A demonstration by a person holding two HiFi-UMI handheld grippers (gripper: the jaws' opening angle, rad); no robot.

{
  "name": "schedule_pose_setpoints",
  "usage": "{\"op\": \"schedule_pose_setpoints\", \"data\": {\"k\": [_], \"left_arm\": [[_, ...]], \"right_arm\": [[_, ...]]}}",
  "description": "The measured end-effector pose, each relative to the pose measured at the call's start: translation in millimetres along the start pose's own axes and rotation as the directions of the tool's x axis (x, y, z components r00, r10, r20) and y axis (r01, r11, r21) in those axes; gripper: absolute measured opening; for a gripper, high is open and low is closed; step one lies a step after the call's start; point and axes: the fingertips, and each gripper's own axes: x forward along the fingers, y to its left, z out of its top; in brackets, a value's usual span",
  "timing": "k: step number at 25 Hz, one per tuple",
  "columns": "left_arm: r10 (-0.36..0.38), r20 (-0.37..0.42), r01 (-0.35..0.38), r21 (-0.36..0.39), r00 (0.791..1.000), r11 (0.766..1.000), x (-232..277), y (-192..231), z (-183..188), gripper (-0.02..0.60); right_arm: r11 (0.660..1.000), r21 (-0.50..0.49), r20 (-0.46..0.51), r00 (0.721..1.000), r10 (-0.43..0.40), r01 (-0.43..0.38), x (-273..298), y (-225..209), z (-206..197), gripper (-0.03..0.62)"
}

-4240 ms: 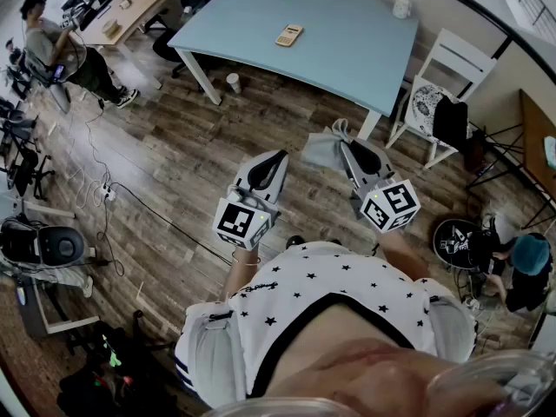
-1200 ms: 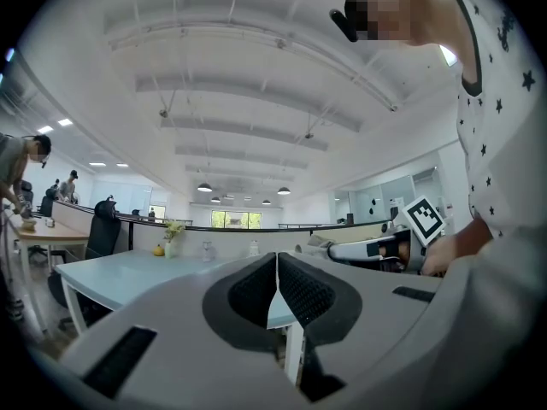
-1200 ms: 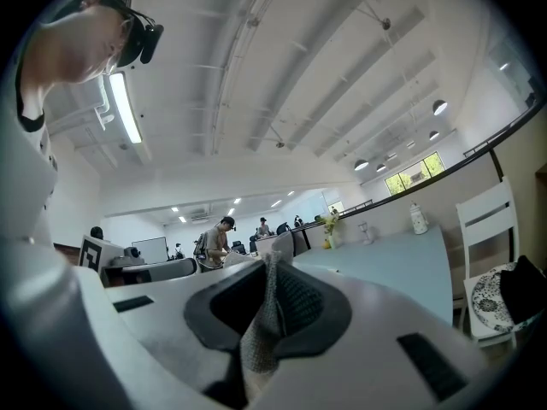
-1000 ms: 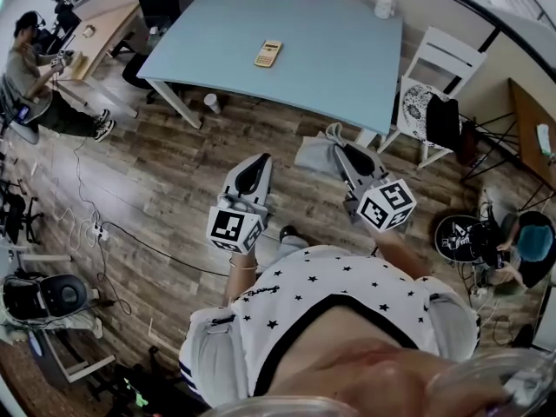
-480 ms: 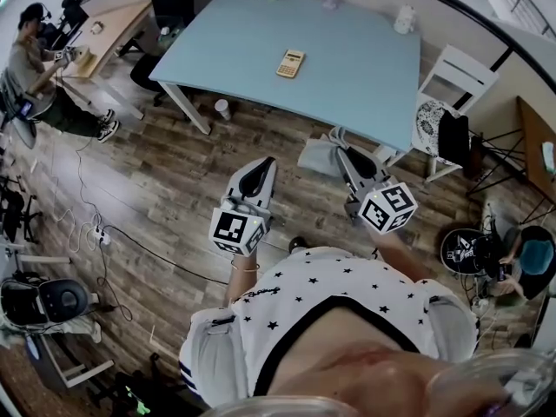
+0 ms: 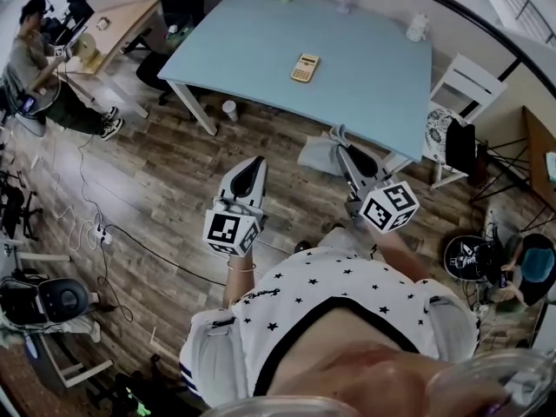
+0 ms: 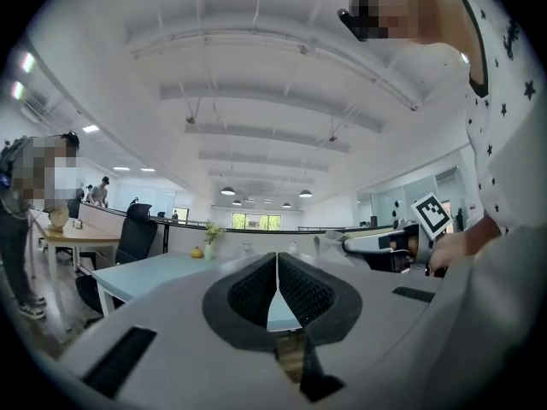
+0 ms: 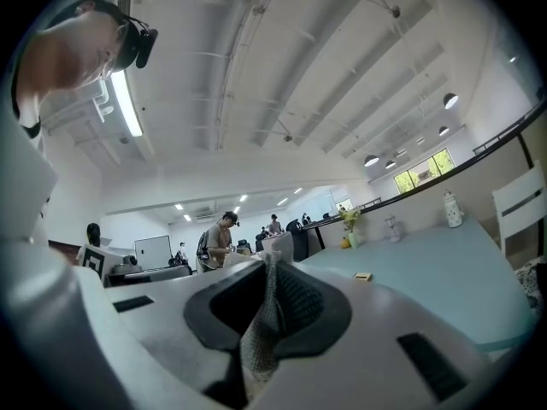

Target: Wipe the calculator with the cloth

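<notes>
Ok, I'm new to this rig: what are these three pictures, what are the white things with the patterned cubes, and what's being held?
No robot here: a person standing on a wooden floor holds a two-jaw tool in each hand; the cubes are part of those tools. The head view looks down from a camera on the person's head; the other two views come from a camera on each tool, looking along its jaws. The left gripper has its jaws together, with nothing between them. The right gripper is shut on a grey cloth. Ahead stands a light blue table with the calculator lying on it, apart from both tools.
</notes>
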Motion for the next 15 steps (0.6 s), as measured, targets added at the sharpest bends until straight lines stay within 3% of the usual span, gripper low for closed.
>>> {"op": "schedule_pose_setpoints", "data": {"k": [6,15], "left_arm": [[-0.001,-0.007,0.001,0.002,1.000,1.000,11.6,6.1,0.5,0.031],[0.065,-0.050,-0.064,0.014,0.997,0.998,32.3,48.3,-5.7,0.031]], "right_arm": [[0.999,0.033,-0.003,1.000,0.014,-0.014,19.7,-14.3,2.1,0.037],[0.997,0.064,0.007,0.999,0.051,-0.052,76.7,-39.0,5.6,0.037]]}}
